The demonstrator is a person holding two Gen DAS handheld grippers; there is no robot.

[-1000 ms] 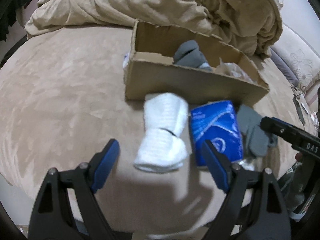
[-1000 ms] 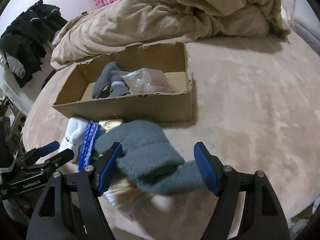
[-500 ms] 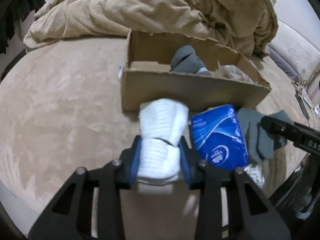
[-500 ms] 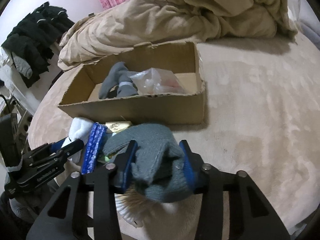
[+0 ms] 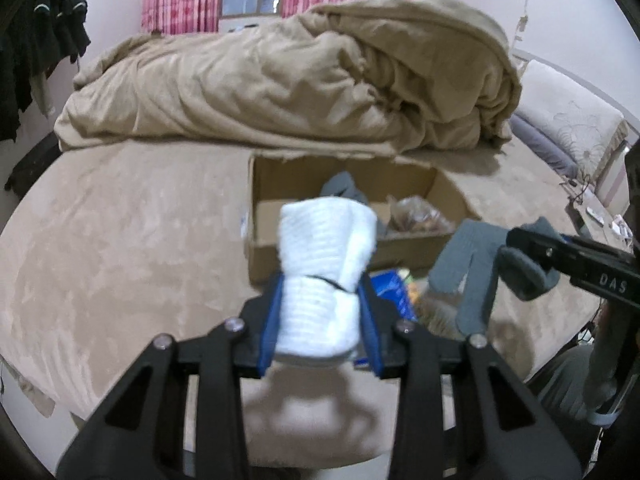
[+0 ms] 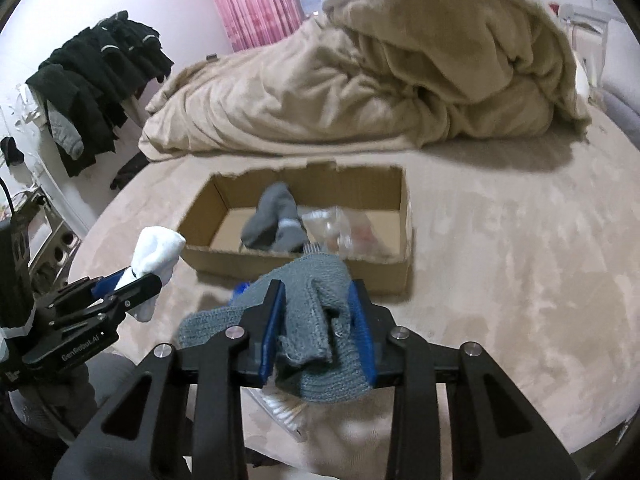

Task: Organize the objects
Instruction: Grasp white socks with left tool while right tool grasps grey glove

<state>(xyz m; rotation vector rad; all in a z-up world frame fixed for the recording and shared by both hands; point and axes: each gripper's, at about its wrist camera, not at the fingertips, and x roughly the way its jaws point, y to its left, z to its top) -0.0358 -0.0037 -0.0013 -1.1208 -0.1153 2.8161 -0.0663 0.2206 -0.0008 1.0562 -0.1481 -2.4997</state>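
My left gripper is shut on a rolled white sock bundle and holds it above the bed, in front of the open cardboard box. My right gripper is shut on grey knitted gloves, lifted off the bed before the same box. The gloves also show in the left wrist view, the sock bundle in the right wrist view. Inside the box lie grey socks and a clear plastic bag.
A blue tissue pack and a pack of cotton swabs lie on the tan bed cover below the grippers. A bunched beige duvet fills the bed behind the box. Dark clothes hang at the left.
Both grippers closed on their items, the left on the white sock bundle and the right on the grey gloves, then lifted them off the bed toward the box.
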